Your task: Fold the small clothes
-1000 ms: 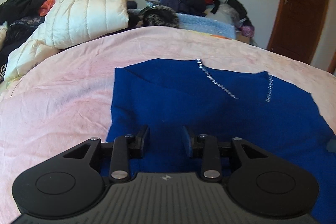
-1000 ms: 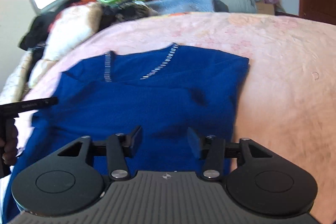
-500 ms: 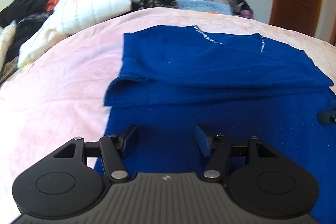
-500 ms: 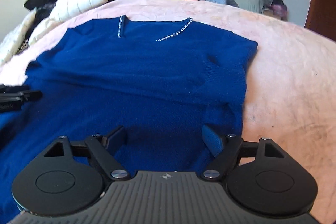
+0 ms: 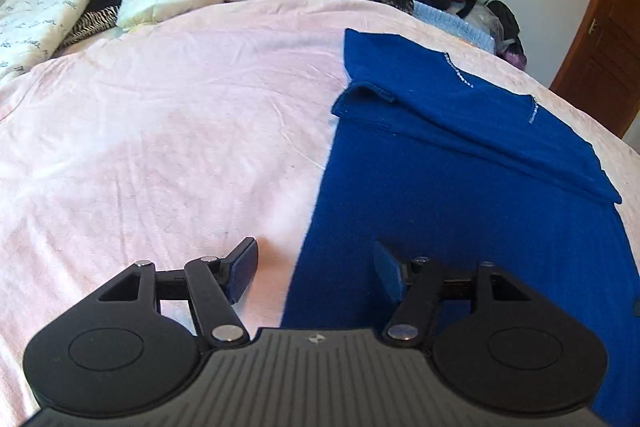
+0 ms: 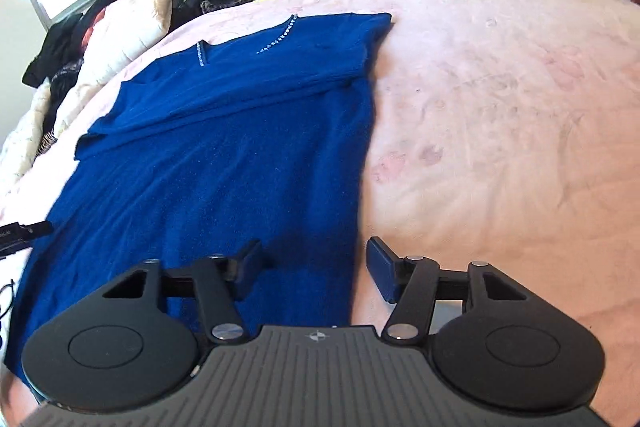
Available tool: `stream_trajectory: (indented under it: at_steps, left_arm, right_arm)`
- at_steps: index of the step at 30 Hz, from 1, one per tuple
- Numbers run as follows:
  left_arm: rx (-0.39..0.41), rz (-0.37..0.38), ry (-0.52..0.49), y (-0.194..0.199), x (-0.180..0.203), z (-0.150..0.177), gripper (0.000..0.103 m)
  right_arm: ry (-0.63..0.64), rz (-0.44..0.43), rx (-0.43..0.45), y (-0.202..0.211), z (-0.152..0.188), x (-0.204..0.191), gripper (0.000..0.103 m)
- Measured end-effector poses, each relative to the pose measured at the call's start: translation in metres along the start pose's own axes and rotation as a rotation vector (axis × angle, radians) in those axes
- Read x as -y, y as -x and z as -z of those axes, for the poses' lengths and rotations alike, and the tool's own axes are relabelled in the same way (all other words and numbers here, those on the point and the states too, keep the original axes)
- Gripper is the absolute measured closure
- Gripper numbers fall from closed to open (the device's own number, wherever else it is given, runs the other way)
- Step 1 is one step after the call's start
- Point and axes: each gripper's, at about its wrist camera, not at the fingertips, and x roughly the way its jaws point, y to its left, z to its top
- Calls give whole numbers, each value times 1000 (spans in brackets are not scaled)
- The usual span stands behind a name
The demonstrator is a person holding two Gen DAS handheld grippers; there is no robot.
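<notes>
On the pink bedspread [image 5: 168, 131] lies the blue sweater [image 5: 460, 195], spread flat with its sleeves already folded across the chest below the beaded neckline [image 6: 276, 37]. It looks a soft, light knit that will drape and sag rather than hold a crease, clinging a little to the fleecy cover, so it is best pinched at the side edges near the hem, one tool to each side, and carried over in one even lift. The left tool [image 5: 316, 271] straddles the sweater's left side edge, its jaws opening and nothing pinched between them; the right tool [image 6: 314, 265] straddles the sweater's right side edge, its jaws closing with the cloth's border under the gap but the pads not yet pressing on it. Compared with a second ago, both tools have drawn back from over the sweater's middle and moved outward to its two sides, nearer the hem, and the sleeve fold now lies flat across the sweater.
</notes>
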Motion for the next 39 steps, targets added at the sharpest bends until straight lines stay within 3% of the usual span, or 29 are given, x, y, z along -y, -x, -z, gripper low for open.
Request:
stream_trajectory:
  at_steps: [1,3,4,5,7,9,11,15,16,17,19,21,24,26,29,30,31,32,33,34,35,36,37,39]
  left_arm:
    - [-12,42,15,-1,1,-2,44]
    - [-45,101,57,-4,1,-5,71]
    - [-54,98,66,-5,2,-5,88]
    - [-69,87,78,-8,0,-6,97]
    - [-77,92,108,-9,-6,-8,99]
    - [-68,44,84,-3,-8,-10,99]
    - [-79,54,66,-2,-13,-9,99]
    - [-61,5,-33,-3,2,-5,99]
    - [-63,8,-38,-1,4,-6,97]
    - [-61,12,-24,3,3,-6,97]
    - [-62,32,-12,17,-1,-4,96]
    - [-71,53,-7,33,-7,6,93]
    - [-139,67,4,47,-18,31,87]
    - [-136,98,46,58,-26,47,85]
    - [-159,227,131,67,-32,59,55]
    - [-165,284,154,68,-32,63,28]
    - [-177,322,163,69,-31,65,18]
    - [-184,325,158,69,-28,67,18]
    - [-185,314,139,71,-24,68,20]
    - [-187,301,123,72,-22,69,29]
    - [-193,276,112,73,-20,69,44]
    - [-207,245,107,72,-20,69,80]
    - [-214,219,108,72,-23,69,96]
    - [-225,233,146,73,-32,69,98]
  right_arm:
    - [0,-14,-21,-1,-2,-3,57]
    - [-61,-99,-66,-6,-3,1,95]
    - [-103,-132,-91,-9,-3,6,95]
    - [-123,-145,-82,-10,0,9,96]
    - [-148,-146,-64,-8,2,13,97]
    - [-131,-92,-20,2,3,14,97]
    - [-155,-75,-9,12,7,24,97]
    - [-127,-54,-15,6,13,27,98]
    - [-131,-50,-11,8,14,26,96]
    - [-144,-61,-8,8,15,26,81]
    - [-185,-83,-16,13,19,27,69]
    - [-215,-121,-25,25,28,29,47]
    - [-275,-198,-76,45,54,36,47]
    - [-316,-244,-98,57,72,37,48]
    - [-366,-321,-153,63,90,31,48]
    - [-360,-330,-158,63,93,27,48]
    - [-354,-342,-156,64,97,22,48]
    - [-352,-354,-155,64,100,19,49]
    - [-360,-357,-151,63,101,18,67]
    - [-382,-359,-158,62,102,20,79]
    - [-397,-373,-181,59,104,20,91]
    - [-407,-385,-186,58,107,21,91]
    - [-402,-387,-175,59,111,21,91]
    - [-396,-376,-163,62,113,21,92]
